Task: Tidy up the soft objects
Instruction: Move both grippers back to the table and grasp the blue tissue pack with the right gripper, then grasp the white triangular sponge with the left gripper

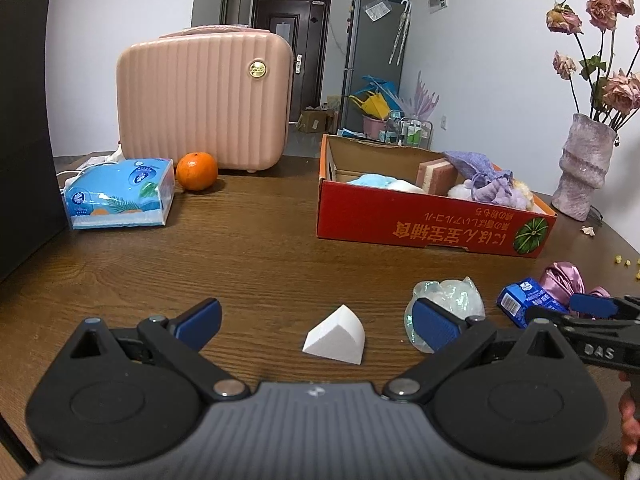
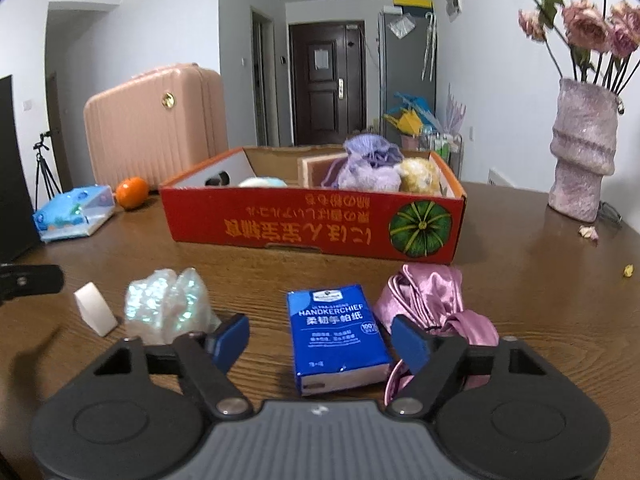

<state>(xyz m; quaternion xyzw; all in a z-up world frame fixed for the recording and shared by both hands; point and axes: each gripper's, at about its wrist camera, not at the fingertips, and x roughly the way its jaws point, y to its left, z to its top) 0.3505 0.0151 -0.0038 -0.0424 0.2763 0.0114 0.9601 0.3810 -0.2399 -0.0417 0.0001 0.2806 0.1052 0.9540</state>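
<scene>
- Blue fingers of the right gripper stand apart, one on each side of the blue handkerchief pack. The pads do not press on it; there is a gap on both sides.
- That pack is a small soft block in shiny blue wrap with white letters. It lies flat on the brown wooden table.
- At 2 o'clock from the pack, touching the right finger, lies a crumpled pink satin cloth, smooth and shiny.
- At 10 o'clock sits a puffy see-through plastic lump that glitters green.
- Left of it stands a little white foam wedge.
- Blue fingers of the left gripper are spread wide with nothing pinched. The white foam wedge sits on the table between them, touching neither.
- At 12 o'clock from the pack stands the red cardboard box with a green pumpkin picture. Inside are a fuzzy purple pouch, a fluffy yellow ball and a pink sponge.
- Far at 10 o'clock are an orange, a blue tissue pack and a ribbed pink suitcase.
- At 2 o'clock stands a bumpy purple vase with dry roses.
</scene>
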